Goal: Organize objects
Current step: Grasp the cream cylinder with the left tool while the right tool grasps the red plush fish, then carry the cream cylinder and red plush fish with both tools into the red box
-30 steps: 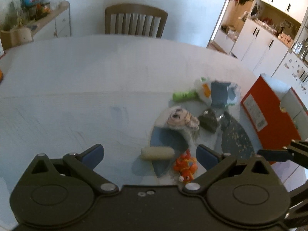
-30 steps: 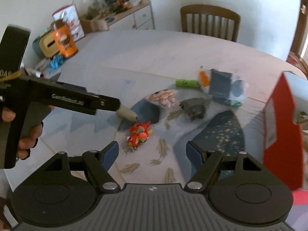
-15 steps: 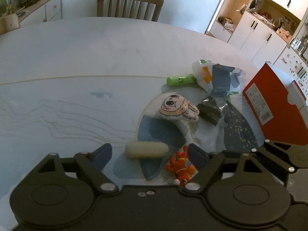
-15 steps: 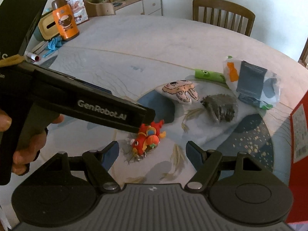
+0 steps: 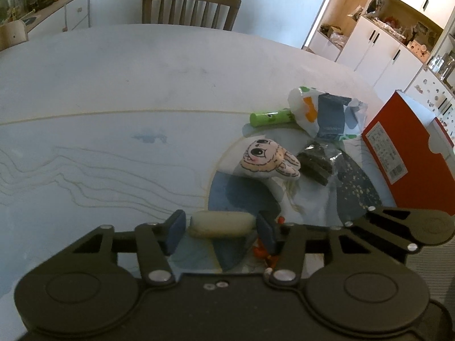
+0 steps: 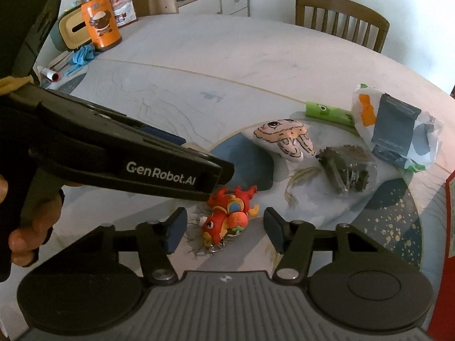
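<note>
On the round table (image 5: 119, 91), the left gripper (image 5: 220, 231) has its two blue pads bracketing the cream-coloured roll (image 5: 221, 228) end to end, the pads just at its tips; whether they actually press it cannot be told. The roll lies on the table in front of the rabbit-face plush (image 5: 268, 162). The right gripper (image 6: 224, 228) is spread wide, holding nothing, its fingers either side of the red dragon toy (image 6: 229, 217) without touching it. That toy lies on the table nearer the camera than the plush (image 6: 287, 137), beside the left gripper's black body (image 6: 119, 156).
</note>
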Demonstrator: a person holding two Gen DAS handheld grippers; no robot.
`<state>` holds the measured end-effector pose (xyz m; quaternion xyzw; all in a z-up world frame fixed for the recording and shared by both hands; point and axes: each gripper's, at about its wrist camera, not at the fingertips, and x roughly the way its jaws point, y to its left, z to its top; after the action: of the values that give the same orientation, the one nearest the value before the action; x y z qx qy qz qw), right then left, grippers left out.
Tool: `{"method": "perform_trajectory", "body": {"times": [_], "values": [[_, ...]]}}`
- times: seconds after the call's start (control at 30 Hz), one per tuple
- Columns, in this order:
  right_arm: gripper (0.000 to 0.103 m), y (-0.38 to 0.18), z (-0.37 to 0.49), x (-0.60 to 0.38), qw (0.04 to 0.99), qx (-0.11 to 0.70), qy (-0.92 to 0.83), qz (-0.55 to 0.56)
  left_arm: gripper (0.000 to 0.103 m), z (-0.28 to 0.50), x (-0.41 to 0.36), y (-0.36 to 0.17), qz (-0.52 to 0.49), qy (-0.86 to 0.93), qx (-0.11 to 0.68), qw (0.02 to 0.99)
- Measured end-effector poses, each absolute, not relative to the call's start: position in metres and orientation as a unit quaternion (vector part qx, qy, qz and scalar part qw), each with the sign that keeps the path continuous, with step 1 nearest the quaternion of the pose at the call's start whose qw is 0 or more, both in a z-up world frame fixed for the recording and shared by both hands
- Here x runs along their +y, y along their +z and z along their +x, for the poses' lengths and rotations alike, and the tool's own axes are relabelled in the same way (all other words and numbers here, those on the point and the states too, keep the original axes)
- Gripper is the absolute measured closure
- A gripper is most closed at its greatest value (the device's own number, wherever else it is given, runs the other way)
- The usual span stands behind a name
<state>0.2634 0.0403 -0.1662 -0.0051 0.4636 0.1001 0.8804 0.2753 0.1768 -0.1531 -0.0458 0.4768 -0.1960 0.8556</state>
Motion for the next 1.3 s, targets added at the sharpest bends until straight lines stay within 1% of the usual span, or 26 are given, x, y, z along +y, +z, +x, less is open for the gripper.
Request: {"method": "perform_trajectory", "body": {"times": [0.03,0.13,0.2,0.23,0.3,0.33,0.67,0.97,1.3], "values": [[0.046,-0.166,0.264,0.041,0.881,0.463,0.101,-0.007,0.053,0.275,0.177,-0.153,-0.045,-0.196,0.476,0.856],[0.049,-0.166,0.264,0.042,0.881,0.462,0.099,-0.013,0.053,0.274,0.176,-0.153,-0.04,-0.194,0.473,0.858],[0.054,-0.166,0.264,0.042,0.882,0.461,0.098,-0.013,0.053,0.274,0.177,-0.153,-0.041,-0.193,0.473,0.858],[0.057,-0.166,0.264,0.042,0.882,0.461,0.096,-0.014,0.053,0.274,0.178,-0.153,-0.042,-0.192,0.473,0.859],[0.06,-0.166,0.264,0.042,0.882,0.461,0.096,-0.015,0.053,0.274,0.179,-0.153,-0.046,-0.187,0.475,0.859],[0.063,-0.166,0.264,0.042,0.882,0.461,0.096,-0.016,0.053,0.274,0.181,-0.152,-0.047,-0.186,0.475,0.859],[0.064,-0.152,0.255,0.034,0.89,0.446,0.091,-0.003,0.053,0.267,0.188,-0.138,-0.05,-0.179,0.469,0.863],[0.064,-0.113,0.228,0.01,0.904,0.417,0.088,0.03,0.053,0.25,0.185,-0.105,-0.055,-0.188,0.455,0.869],[0.064,-0.06,0.186,-0.031,0.92,0.382,0.071,0.058,0.053,0.225,0.156,-0.055,-0.039,-0.217,0.431,0.875]]}}
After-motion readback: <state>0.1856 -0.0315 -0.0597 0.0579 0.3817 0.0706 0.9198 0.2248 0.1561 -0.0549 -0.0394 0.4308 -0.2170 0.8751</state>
